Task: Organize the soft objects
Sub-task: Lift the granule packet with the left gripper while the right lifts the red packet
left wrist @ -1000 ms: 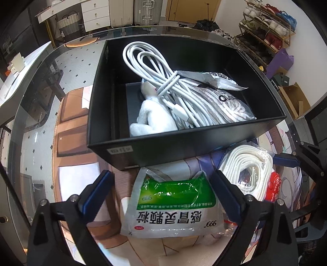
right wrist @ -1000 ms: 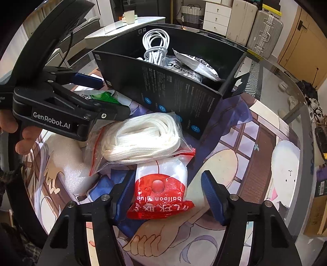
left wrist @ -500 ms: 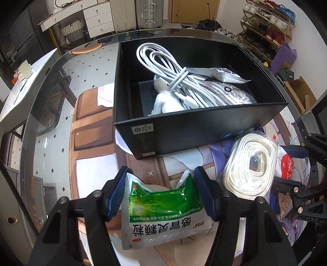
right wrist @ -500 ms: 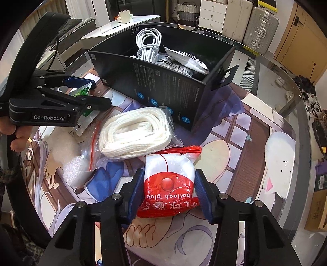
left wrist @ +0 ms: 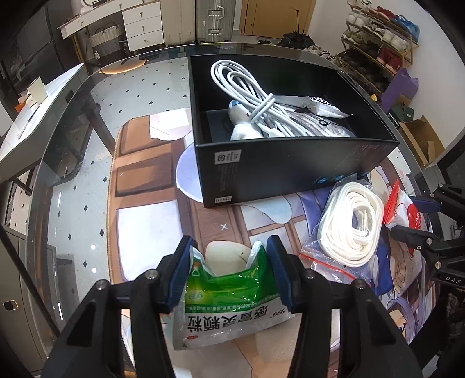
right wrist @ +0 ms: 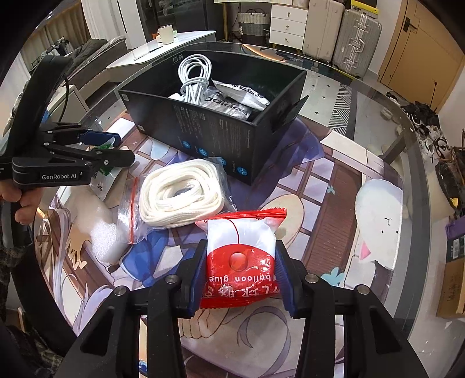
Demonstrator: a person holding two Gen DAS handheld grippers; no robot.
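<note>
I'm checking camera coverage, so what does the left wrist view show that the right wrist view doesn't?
Only the left wrist view shows the shoe rack and the green packet's full front, squeezed as the left gripper's jaws close on it. Only the right wrist view shows the hand and the red packet's front, pinched as the right gripper's jaws close. Both show the black box and the bagged rope.

Two silver suitcases (right wrist: 343,32) are standing by a white drawer unit (right wrist: 287,26); a shoe rack (left wrist: 380,32) is lining the far wall, a cardboard box (left wrist: 421,139) (open) sitting below.
</note>
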